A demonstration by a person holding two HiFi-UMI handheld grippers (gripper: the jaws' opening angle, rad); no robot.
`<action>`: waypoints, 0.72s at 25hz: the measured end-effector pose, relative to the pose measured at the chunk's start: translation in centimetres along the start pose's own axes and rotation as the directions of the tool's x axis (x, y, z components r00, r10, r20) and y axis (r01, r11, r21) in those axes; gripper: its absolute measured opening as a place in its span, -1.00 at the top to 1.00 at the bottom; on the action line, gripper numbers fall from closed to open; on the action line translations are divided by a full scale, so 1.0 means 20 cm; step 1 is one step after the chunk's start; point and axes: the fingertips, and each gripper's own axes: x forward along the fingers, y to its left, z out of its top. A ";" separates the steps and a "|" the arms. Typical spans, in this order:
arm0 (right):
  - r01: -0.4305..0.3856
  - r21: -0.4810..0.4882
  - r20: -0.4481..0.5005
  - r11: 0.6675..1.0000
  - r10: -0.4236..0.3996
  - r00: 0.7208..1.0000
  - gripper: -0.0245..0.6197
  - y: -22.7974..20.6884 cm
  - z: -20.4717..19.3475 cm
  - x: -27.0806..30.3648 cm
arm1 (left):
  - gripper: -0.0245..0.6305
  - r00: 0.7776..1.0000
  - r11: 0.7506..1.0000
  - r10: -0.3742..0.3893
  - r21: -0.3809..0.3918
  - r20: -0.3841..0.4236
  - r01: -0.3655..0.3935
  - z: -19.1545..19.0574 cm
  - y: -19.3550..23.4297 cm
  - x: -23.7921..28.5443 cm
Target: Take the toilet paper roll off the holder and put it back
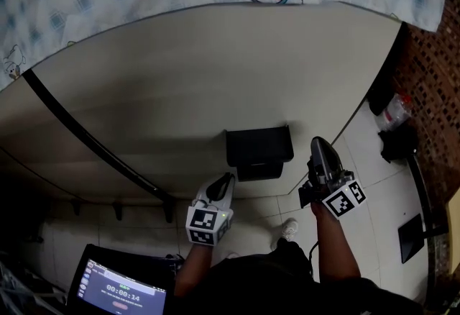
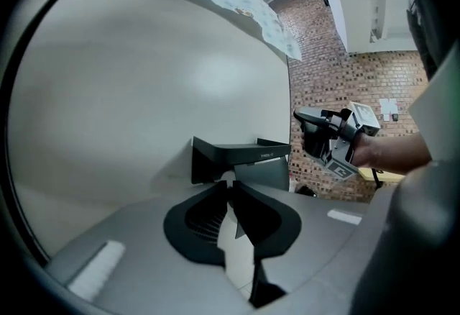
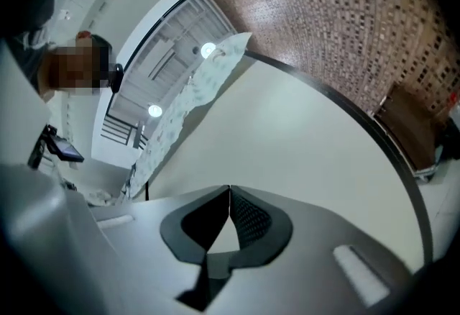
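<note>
Left gripper (image 1: 227,180): jaws a slit apart, empty. Right gripper (image 1: 317,143): jaws closed, empty. Black holder (image 1: 259,150) wall-mounted, at 1 o'clock of left gripper, 9 o'clock of right.

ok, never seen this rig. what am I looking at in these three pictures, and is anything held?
No robot here: a person holds a hand-held gripper in each hand. The head view looks down from a camera on the person's head: left hand-held gripper, right hand-held gripper, both near a black holder fixed to a pale wall panel. The other two pictures come from cameras riding on each one, looking along its jaws. The right's jaws are shut on nothing; the left's are nearly together with a narrow gap, gripping nothing. No paper roll is clearly visible.
</note>
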 end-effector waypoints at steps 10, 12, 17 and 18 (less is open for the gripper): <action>0.107 -0.436 -0.152 0.894 -0.190 0.970 0.92 0.16 -0.10 -0.03 | 0.88 0.974 0.982 0.151 0.087 0.172 -0.167 0.34 0.06 -0.21; 0.117 -0.475 -0.154 0.872 -0.214 0.965 0.92 0.17 -0.12 -0.06 | 0.87 0.963 0.970 0.180 0.127 0.201 -0.208 0.42 0.04 -0.24; 0.141 -0.531 -0.163 0.836 -0.264 0.951 0.92 0.21 -0.16 -0.13 | 0.87 0.948 0.971 0.186 0.100 0.256 -0.218 0.52 0.02 -0.30; 0.143 -0.534 -0.168 0.833 -0.270 0.948 0.92 0.21 -0.17 -0.14 | 0.87 0.945 0.970 0.190 0.095 0.266 -0.222 0.53 0.02 -0.31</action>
